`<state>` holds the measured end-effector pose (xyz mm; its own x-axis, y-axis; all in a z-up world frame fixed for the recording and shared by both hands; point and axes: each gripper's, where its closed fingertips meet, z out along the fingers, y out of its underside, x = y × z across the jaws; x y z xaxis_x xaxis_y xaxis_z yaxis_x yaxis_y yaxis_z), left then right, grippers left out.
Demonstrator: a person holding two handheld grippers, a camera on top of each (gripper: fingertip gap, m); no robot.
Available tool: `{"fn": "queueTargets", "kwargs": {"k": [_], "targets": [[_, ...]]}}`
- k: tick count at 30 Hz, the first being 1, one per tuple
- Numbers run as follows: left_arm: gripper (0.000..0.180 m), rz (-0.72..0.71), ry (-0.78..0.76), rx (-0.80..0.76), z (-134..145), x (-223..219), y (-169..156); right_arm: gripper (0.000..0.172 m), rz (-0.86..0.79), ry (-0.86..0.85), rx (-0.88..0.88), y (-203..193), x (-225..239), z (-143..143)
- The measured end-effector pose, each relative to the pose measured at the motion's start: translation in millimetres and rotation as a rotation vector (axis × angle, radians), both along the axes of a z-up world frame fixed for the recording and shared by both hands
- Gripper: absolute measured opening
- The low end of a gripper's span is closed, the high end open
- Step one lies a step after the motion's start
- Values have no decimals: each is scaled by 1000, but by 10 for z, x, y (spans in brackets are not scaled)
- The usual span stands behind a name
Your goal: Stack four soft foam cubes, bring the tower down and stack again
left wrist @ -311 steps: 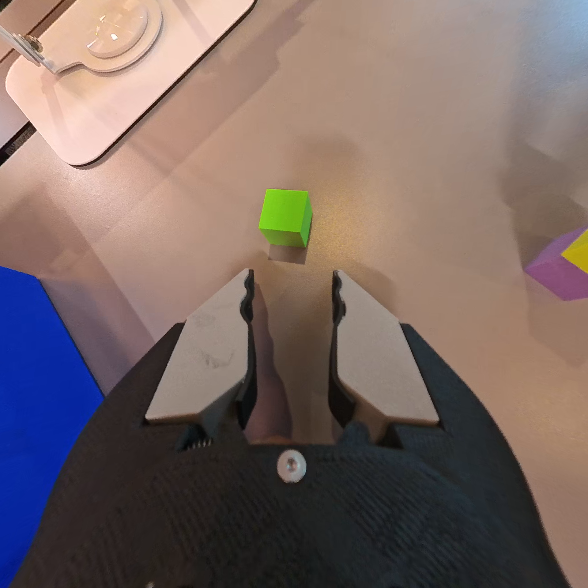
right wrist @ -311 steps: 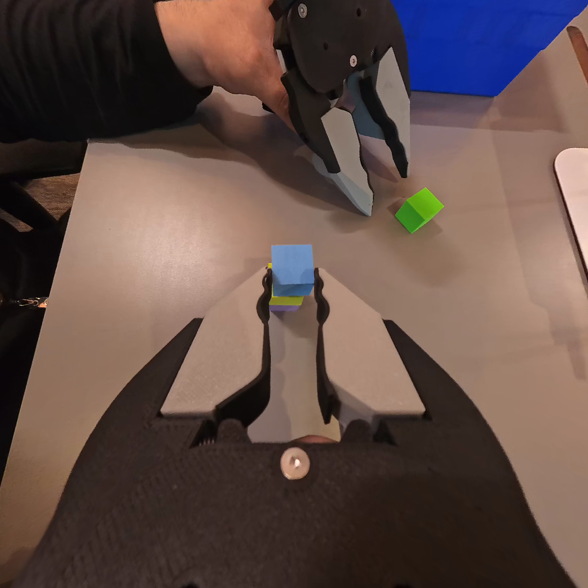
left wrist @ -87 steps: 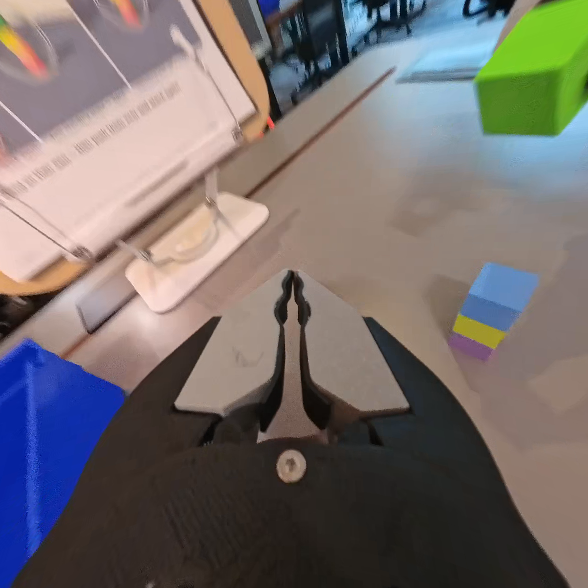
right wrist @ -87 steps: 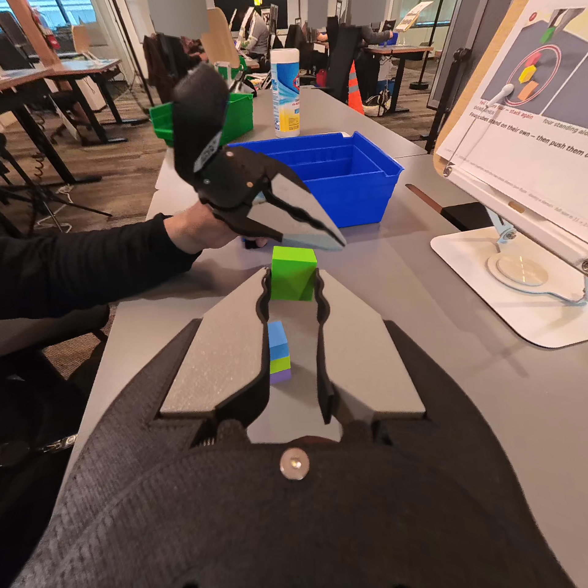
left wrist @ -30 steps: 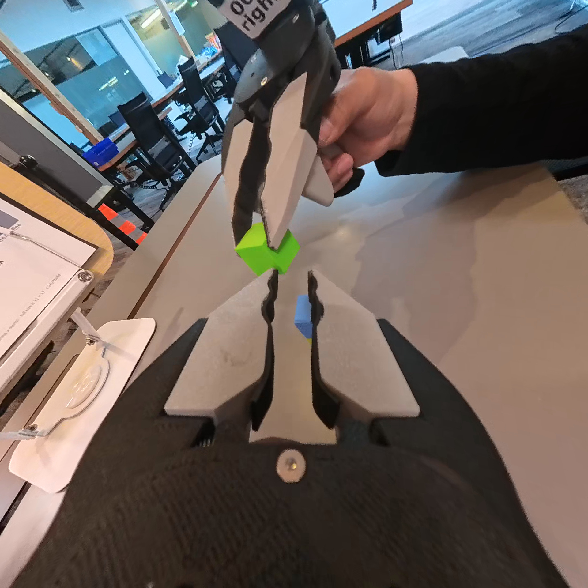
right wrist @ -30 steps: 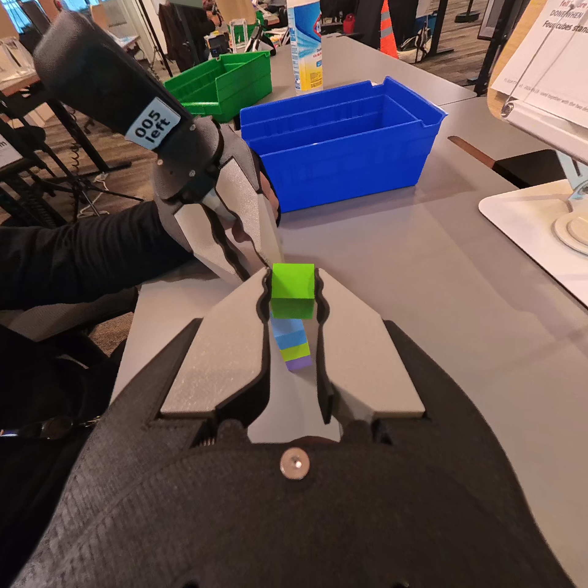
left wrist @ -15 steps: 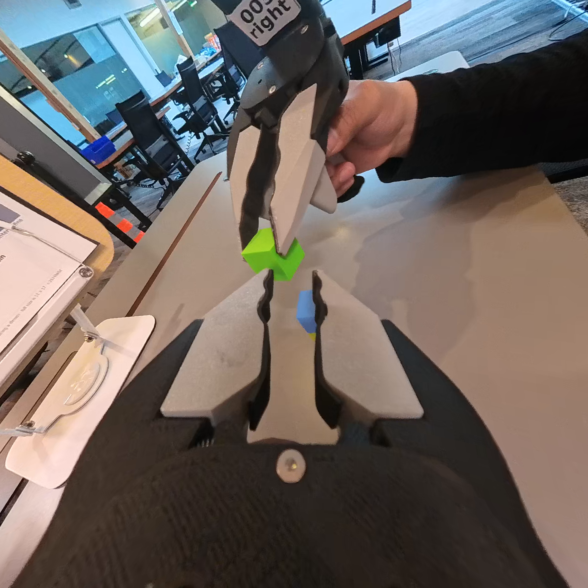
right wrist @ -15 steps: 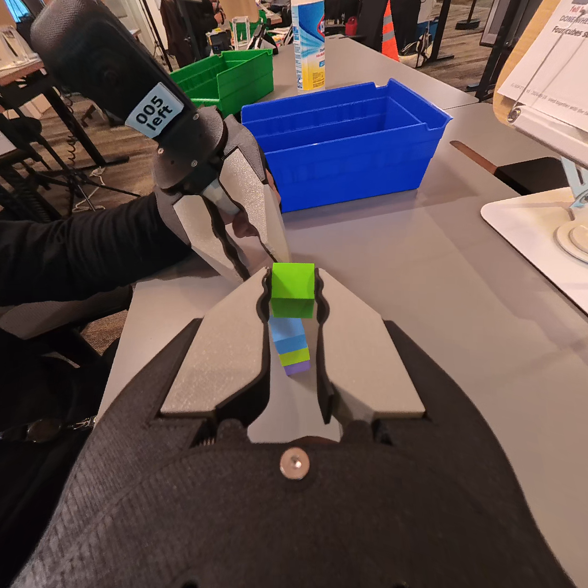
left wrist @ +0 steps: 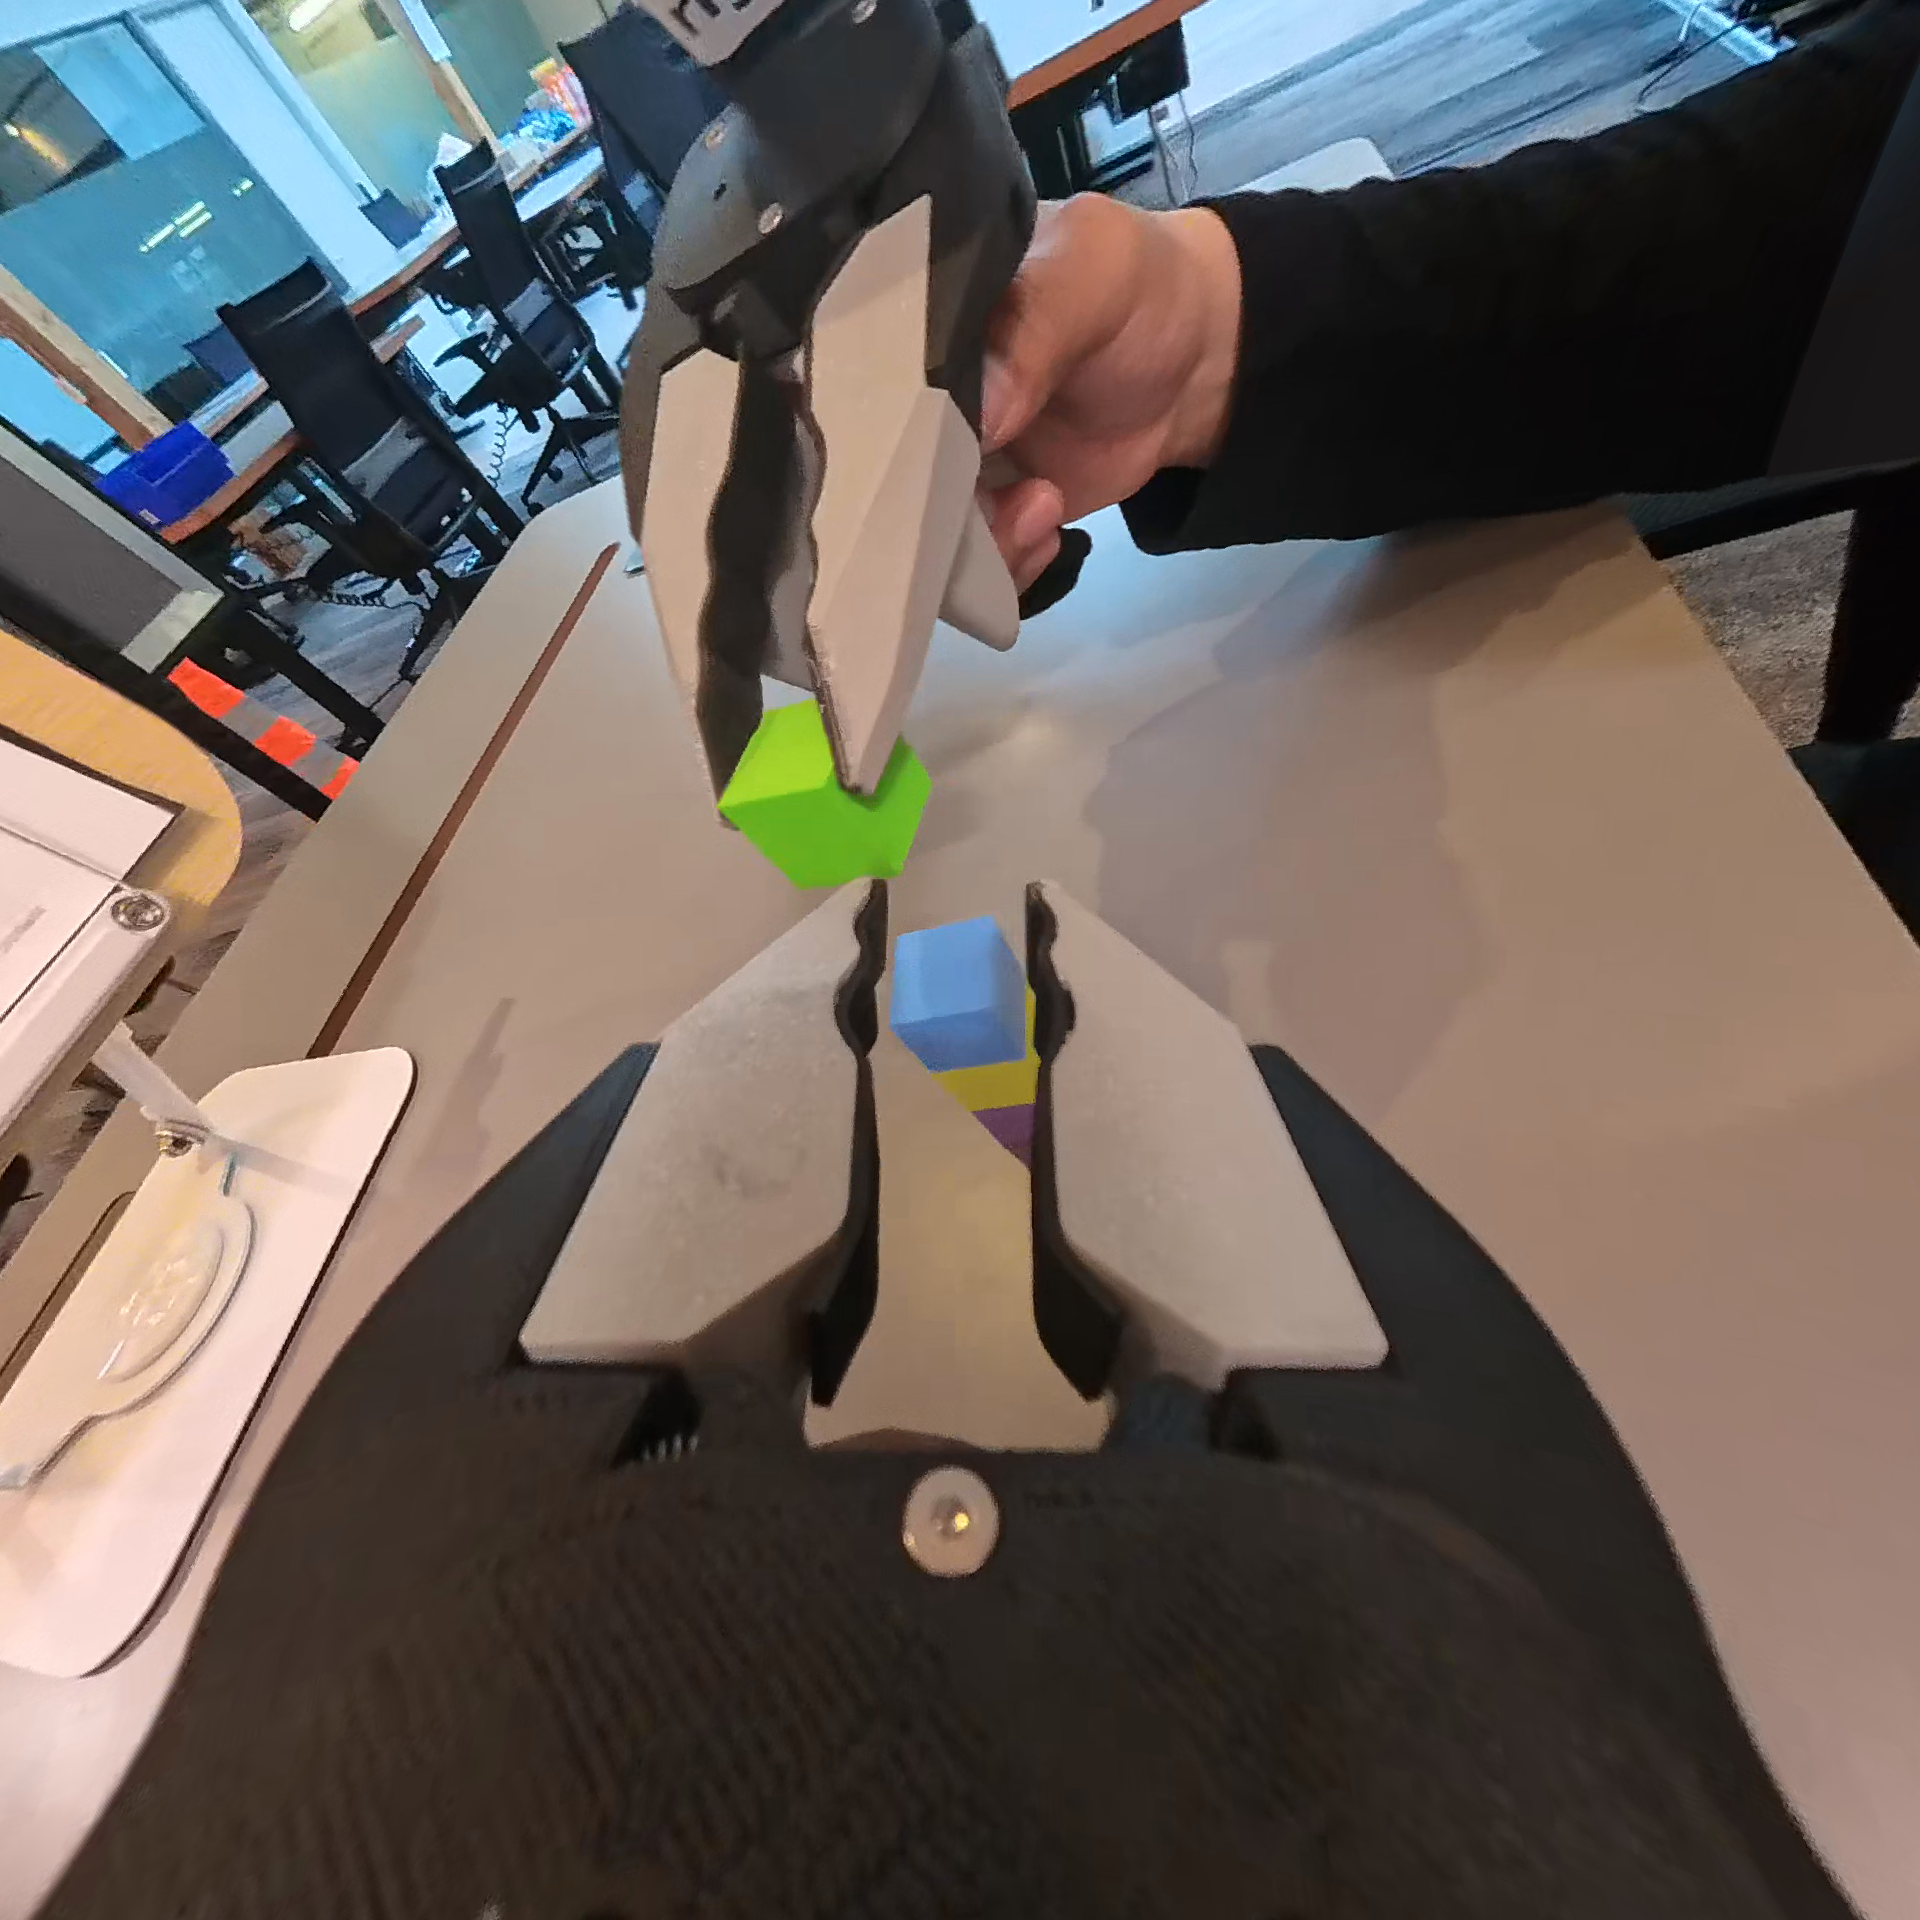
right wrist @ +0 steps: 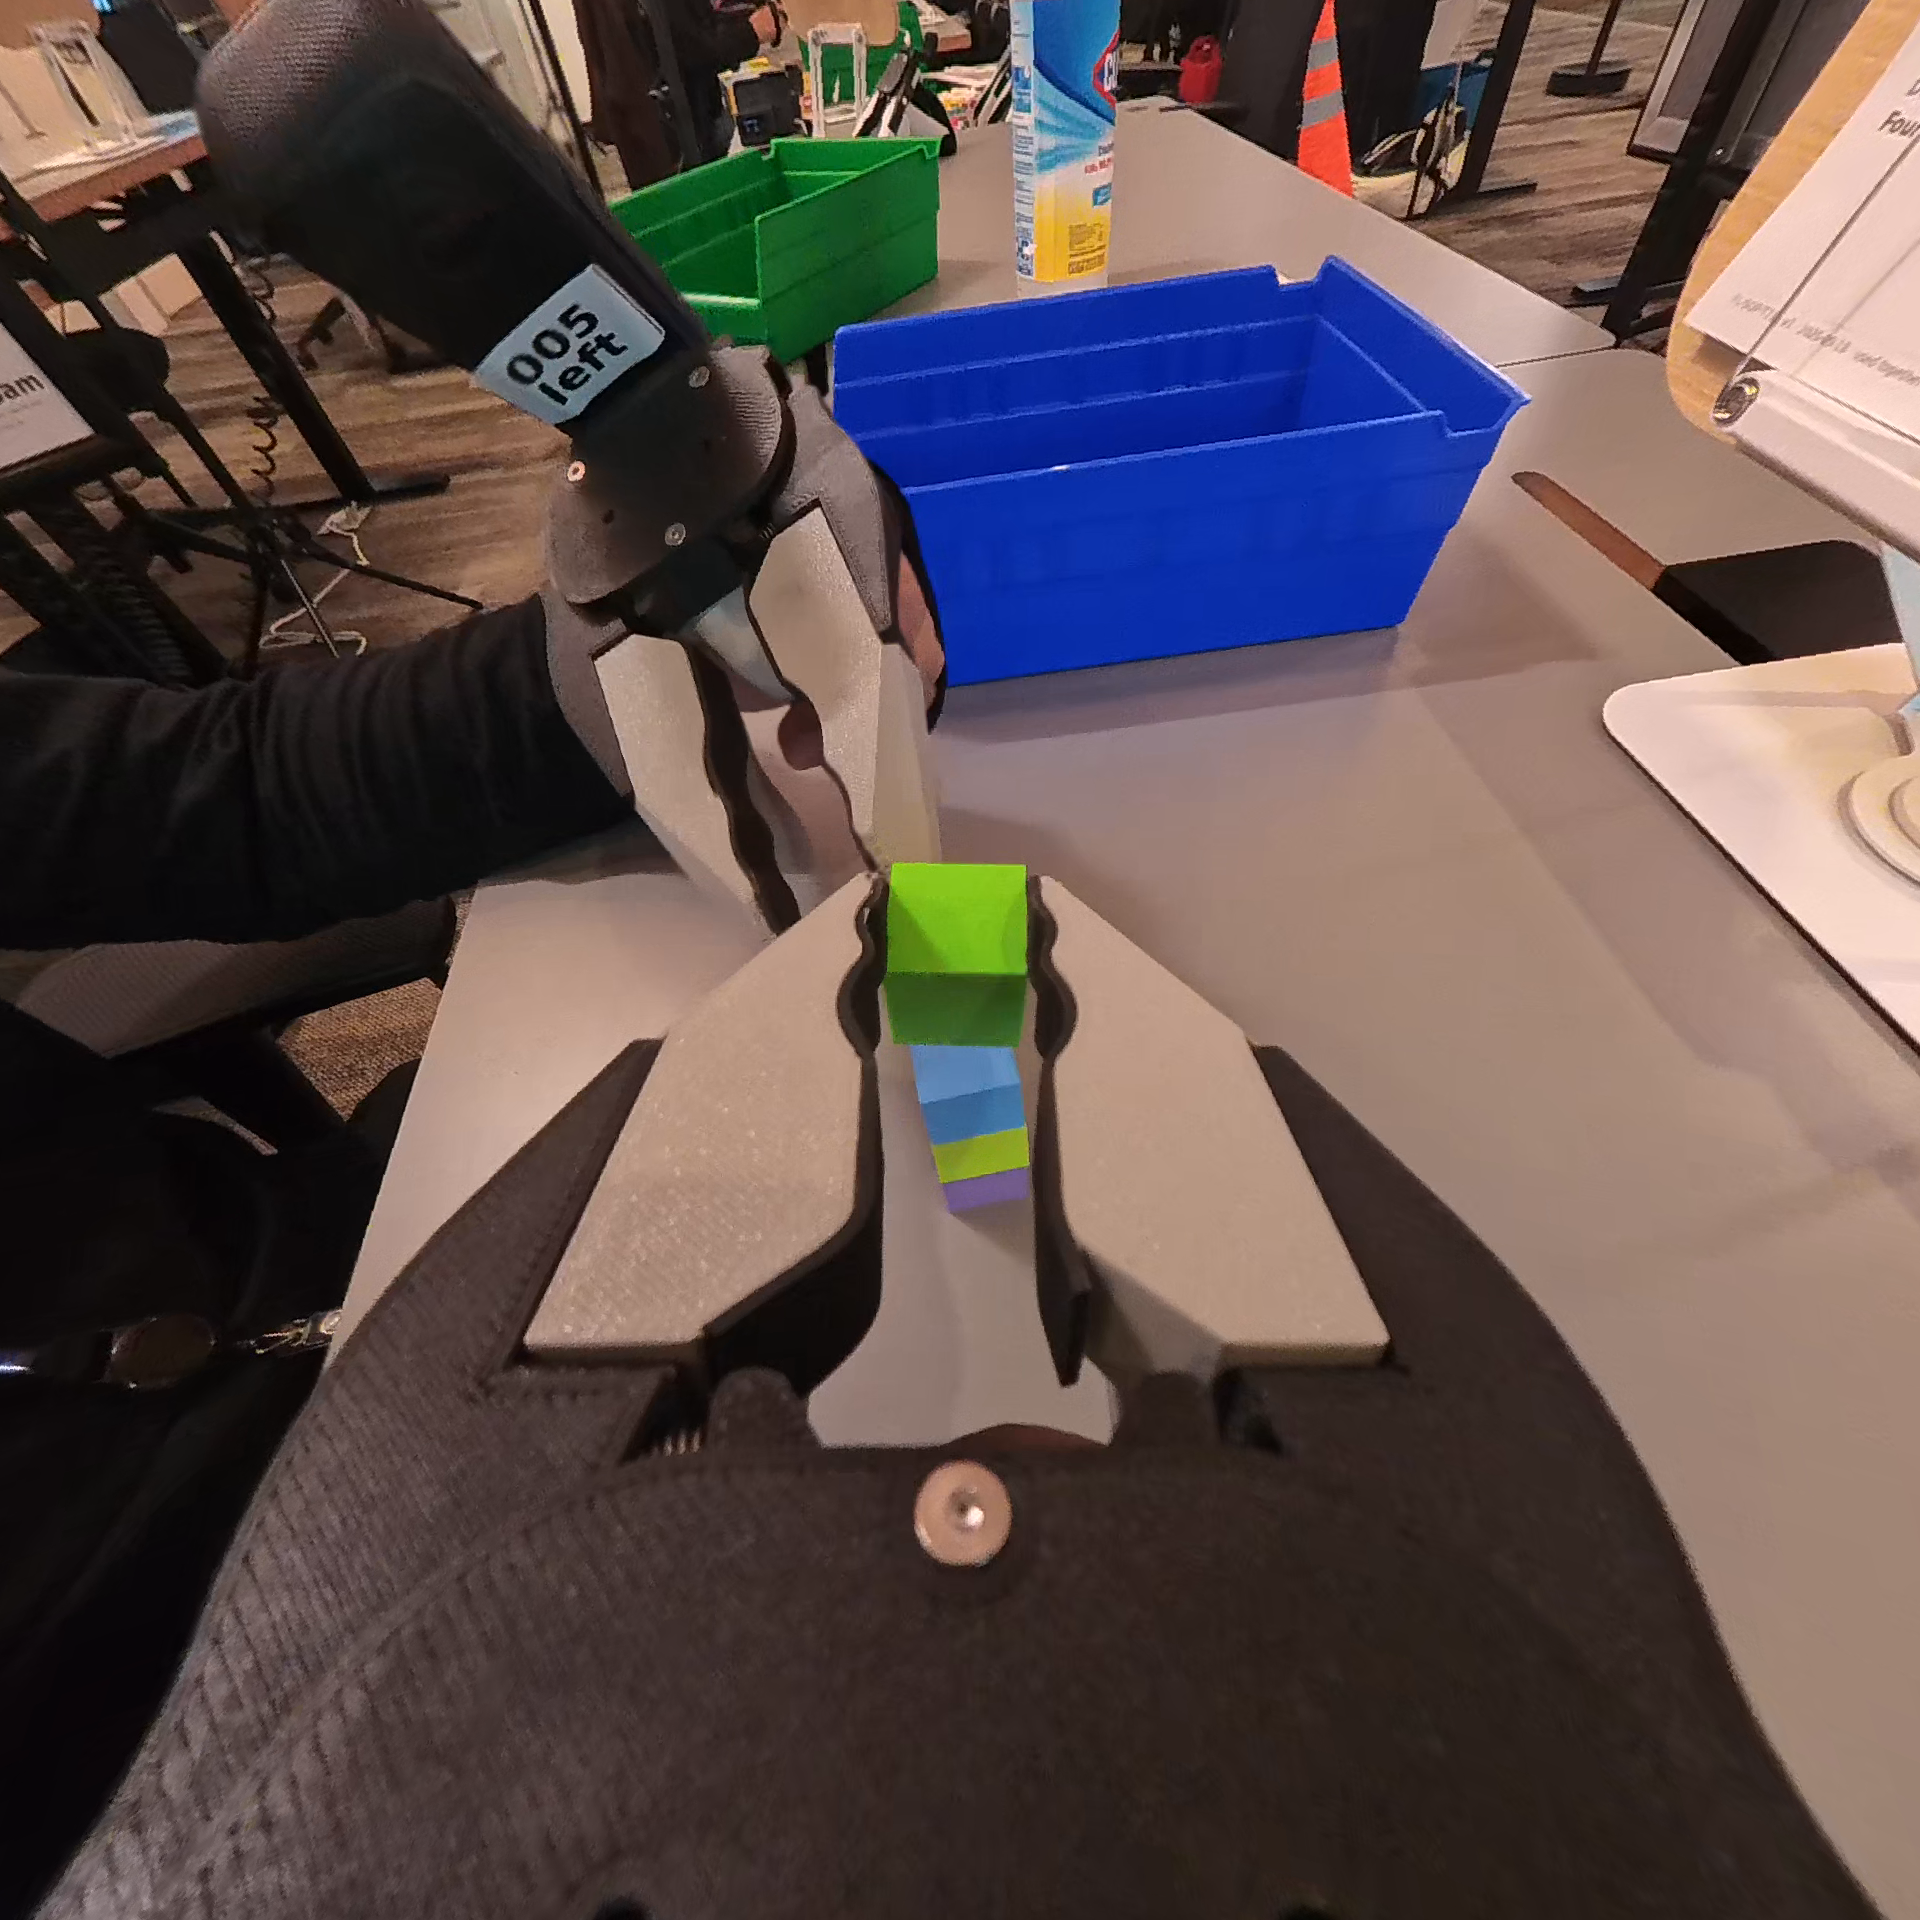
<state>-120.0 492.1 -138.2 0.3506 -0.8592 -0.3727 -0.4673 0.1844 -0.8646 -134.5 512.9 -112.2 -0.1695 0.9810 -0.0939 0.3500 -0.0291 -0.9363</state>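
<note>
R gripper (right wrist: 957, 914) clamped on green cube (right wrist: 956, 951) above blue/yellow/purple stack (right wrist: 979, 1127); L gripper (left wrist: 956, 914) narrow-open, empty.

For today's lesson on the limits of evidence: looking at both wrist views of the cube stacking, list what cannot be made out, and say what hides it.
- Purple cube, left wrist view: mostly hidden behind the left gripper's finger.
- Blue bin's contents, right wrist view: its front wall blocks the floor.
- Spray bottle, right wrist view: top cut off by the edge.
- Gap between green cube and blue cube: not judgeable.
</note>
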Motion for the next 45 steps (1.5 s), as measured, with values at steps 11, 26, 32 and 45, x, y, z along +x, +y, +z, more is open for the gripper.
{"fn": "queueTargets", "kwargs": {"k": [11, 26, 32, 45], "targets": [[24, 7, 3, 4, -1, -9, 11, 23, -1, 3, -10, 2, -2, -1], [24, 182, -138, -222, -19, -433, 325, 23, 289, 51, 40, -258, 21, -35], [24, 385, -100, -321, -300, -684, 618, 23, 338, -4, 60, -188, -67, -156], [23, 505, -190, -308, -203, -848, 762, 23, 266, 24, 49, -111, -63, -181]]}}
